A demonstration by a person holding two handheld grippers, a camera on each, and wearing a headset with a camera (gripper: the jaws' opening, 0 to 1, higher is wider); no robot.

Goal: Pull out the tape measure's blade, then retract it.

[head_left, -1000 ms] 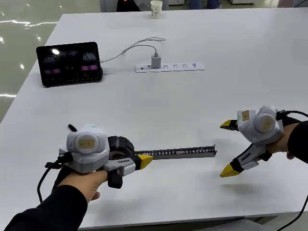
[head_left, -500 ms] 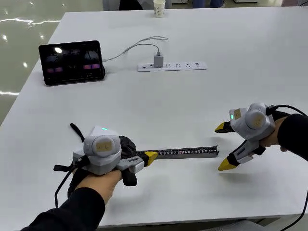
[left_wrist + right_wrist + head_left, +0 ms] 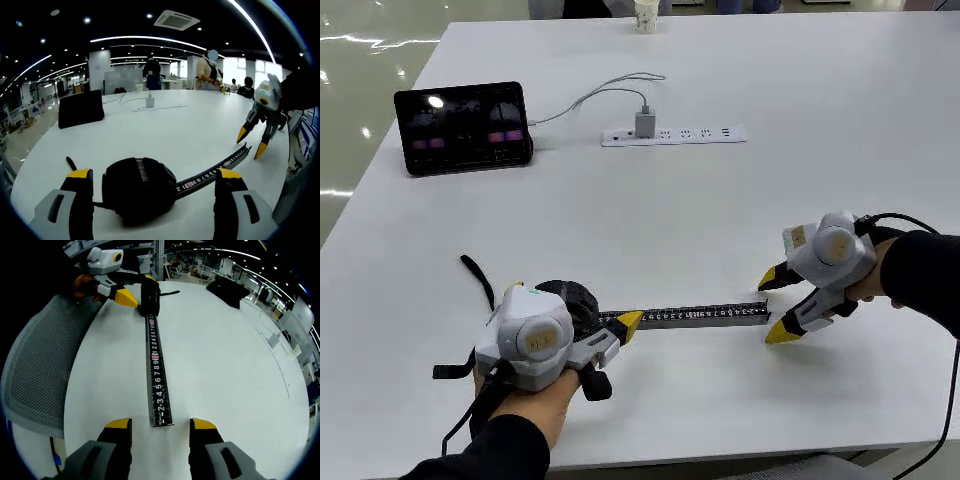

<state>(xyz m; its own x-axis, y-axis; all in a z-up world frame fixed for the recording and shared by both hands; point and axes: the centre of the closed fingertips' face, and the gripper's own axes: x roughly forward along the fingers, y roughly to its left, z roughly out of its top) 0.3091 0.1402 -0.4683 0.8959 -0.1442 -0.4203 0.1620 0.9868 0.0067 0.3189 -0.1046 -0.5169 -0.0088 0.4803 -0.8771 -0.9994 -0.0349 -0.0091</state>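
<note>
The black tape measure case (image 3: 570, 298) lies on the white worktop (image 3: 700, 220) near its front edge, towards the person's left; its dark blade (image 3: 690, 316) is drawn out and lies flat on the worktop, running from the case towards the person's right; in the right gripper view the white numerals on the blade (image 3: 156, 370) read upward from its free end, with a red mark partway along. The left gripper (image 3: 153, 174) has its jaws wide, one yellow tip on either side of the case (image 3: 137, 187), with a gap showing on both sides; the blade (image 3: 215, 172) leaves the case and passes just inside the jaw on that view's right. The right gripper (image 3: 160, 424) sits at the blade's free end, jaws parted, one each side of the end hook and apart from it; in the head view the right gripper (image 3: 773, 305) points its yellow tips at the blade end, and the left gripper (image 3: 570, 303) lies over the case. A black strap (image 3: 477, 278) trails from the case towards the worktop's left side. Well behind, a dark tablet (image 3: 463, 128) stands at the left; a white power strip (image 3: 672, 137) lies near the middle with a charger (image 3: 645, 125) plugged into it; a paper cup (image 3: 646, 14) stands at the far edge.
</note>
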